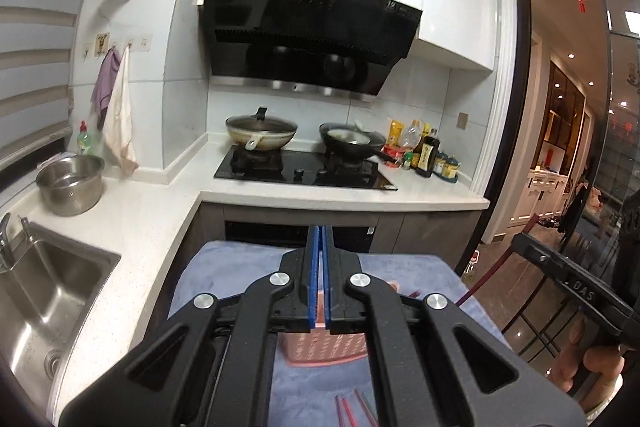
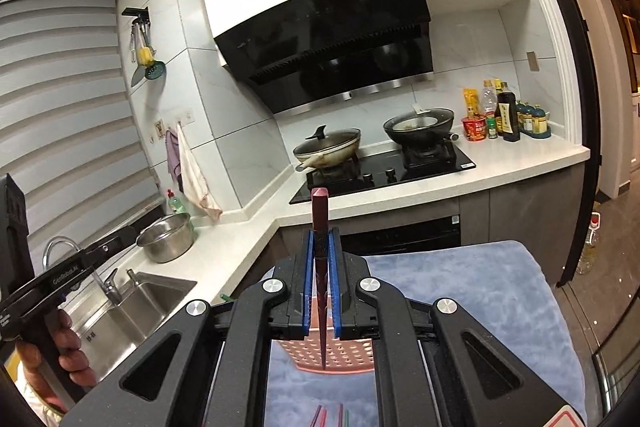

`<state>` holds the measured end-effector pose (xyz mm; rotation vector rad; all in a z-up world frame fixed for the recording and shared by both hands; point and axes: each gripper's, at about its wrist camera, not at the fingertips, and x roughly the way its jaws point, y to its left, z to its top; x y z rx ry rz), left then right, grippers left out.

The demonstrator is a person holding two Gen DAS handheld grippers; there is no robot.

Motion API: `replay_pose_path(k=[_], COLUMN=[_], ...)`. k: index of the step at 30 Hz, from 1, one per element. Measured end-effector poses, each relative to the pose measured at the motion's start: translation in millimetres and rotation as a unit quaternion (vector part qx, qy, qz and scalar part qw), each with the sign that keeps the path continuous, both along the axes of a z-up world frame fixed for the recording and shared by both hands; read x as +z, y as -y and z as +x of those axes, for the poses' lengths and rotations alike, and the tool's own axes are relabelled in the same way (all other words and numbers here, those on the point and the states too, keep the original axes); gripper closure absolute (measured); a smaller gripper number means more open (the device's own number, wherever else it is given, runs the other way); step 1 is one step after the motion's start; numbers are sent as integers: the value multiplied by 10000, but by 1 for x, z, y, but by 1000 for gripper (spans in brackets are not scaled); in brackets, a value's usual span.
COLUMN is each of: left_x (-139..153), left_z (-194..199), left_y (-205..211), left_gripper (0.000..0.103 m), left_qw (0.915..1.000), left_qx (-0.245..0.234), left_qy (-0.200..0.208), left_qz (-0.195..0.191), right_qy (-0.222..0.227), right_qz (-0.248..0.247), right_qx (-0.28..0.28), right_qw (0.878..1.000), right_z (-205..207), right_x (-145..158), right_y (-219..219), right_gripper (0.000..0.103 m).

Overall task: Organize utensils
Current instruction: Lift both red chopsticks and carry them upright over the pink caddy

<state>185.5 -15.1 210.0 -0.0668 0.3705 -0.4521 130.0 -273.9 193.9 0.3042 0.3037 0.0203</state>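
Right gripper (image 2: pixel 320 247) clamped on dark maroon chopstick (image 2: pixel 320 223), upright over pink perforated plastic basket (image 2: pixel 328 351), left gripper (image 1: pixel 320 247) clenched empty, loose chopsticks (image 2: pixel 330 415) at blue towel's (image 2: pixel 480 291) near edge.

Both hand-held grippers are showing black angular linkage arms studded with round silver screws, and blue pads are lining their fingers (image 1: pixel 315 267). White lettering is running along the black bodies, and bare-skinned hands (image 2: pixel 68 347) are wrapping the handles.
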Motion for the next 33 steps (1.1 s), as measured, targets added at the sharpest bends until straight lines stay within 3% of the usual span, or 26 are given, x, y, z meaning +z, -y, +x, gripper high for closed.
replay_pose_path(k=[4,9,12,14,19,26,33], left_x=[-36,-102,-147,-177,-244,-291,-303], left_z=[-6,-24,-45,-64,-112,-147,-154], left_y=[-17,-43,-57,-65,-78,-85,-85], left_gripper=[101,100,86,68,66,66,68], left_qw=[9987,9915,9820,9744,9493,9223,9120], left_qx=[39,195,256,306,293,98,0], left_qy=[-458,-1189,-1769,-2103,-2933,-3677,-3911], left_qz=[213,492,606,729,1098,1182,1235], right_qy=[-128,-360,-447,-522,-691,-808,-812], right_qz=[-175,-216,-210,-218,-300,-203,-199], right_qx=[-10,-72,-115,-124,-134,-111,-123], right_qw=[9998,9991,9987,9983,9971,9965,9964], right_z=[-15,-35,-46,-55,-71,-87,-99], right_x=[-16,-39,-47,-53,-66,-74,-74], right_y=[-10,-16,-19,-21,-30,-35,-40], right_gripper=[96,96,96,96,96,96,96])
